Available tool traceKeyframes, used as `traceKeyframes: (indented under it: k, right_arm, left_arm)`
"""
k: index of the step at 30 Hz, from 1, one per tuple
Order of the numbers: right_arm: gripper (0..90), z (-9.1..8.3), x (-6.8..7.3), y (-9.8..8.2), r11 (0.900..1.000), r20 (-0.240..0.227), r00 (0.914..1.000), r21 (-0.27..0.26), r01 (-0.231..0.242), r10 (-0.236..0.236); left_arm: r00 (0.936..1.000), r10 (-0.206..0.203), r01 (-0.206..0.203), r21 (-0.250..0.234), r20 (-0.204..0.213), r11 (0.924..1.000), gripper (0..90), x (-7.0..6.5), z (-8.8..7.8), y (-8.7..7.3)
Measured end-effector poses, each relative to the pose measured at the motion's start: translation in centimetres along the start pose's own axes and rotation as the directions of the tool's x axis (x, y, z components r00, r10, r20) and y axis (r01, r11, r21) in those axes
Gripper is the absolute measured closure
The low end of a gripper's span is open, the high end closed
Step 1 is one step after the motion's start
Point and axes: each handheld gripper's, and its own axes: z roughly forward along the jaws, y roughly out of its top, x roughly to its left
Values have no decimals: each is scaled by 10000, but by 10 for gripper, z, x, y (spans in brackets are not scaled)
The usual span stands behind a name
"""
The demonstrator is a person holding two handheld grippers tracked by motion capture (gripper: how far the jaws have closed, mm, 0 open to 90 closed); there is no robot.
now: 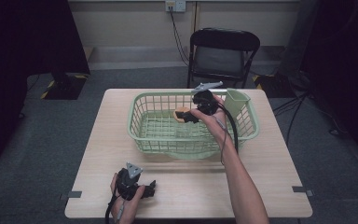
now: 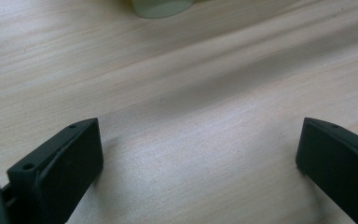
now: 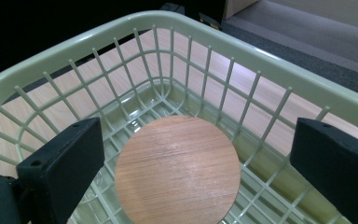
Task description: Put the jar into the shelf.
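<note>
A pale green lattice basket point(image 1: 142, 133) stands on the far half of the wooden table point(image 1: 98, 154). In it lies a round wooden disc point(image 1: 182, 113), seen close up in the right gripper view as a flat, grained circle point(image 3: 177, 170) near a basket corner point(image 3: 165, 28). My right gripper point(image 1: 189, 116) hangs inside the basket just over the disc, open point(image 3: 198, 158), its jaws wider than the disc and apart from it. My left gripper point(image 1: 150, 188) rests open on the table near the front edge, with bare wood between its jaws point(image 2: 198, 158).
A pale green cup point(image 1: 237, 100) stands at the basket's far right corner. A pale green flat piece point(image 1: 186, 153) shows under the basket's near side, its edge in the left gripper view point(image 2: 161, 7). A black folding chair point(image 1: 221, 51) stands beyond the table.
</note>
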Motion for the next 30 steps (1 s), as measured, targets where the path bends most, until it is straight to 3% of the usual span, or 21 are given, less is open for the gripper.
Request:
traceKeyframes:
  k: [5, 13, 30]
  right_arm:
    - [24, -5, 5, 2, 9997, 184, 9998, -241, 83, -78]
    - [19, -22, 10, 9, 9945, 876, 9957, -1030, -201, 292]
    - [25, -63, 27, -5, 9904, 1436, 9886, -1357, -265, 461]
  left_arm:
    - [10000, 0, 0, 0, -1, 10000, 4, 0, 0, 0]
    - [10000, 2, -2, 2, 0, 10000, 4, 0, 0, 0]
    - [10000, 2, -2, 2, 1, 10000, 4, 0, 0, 0]
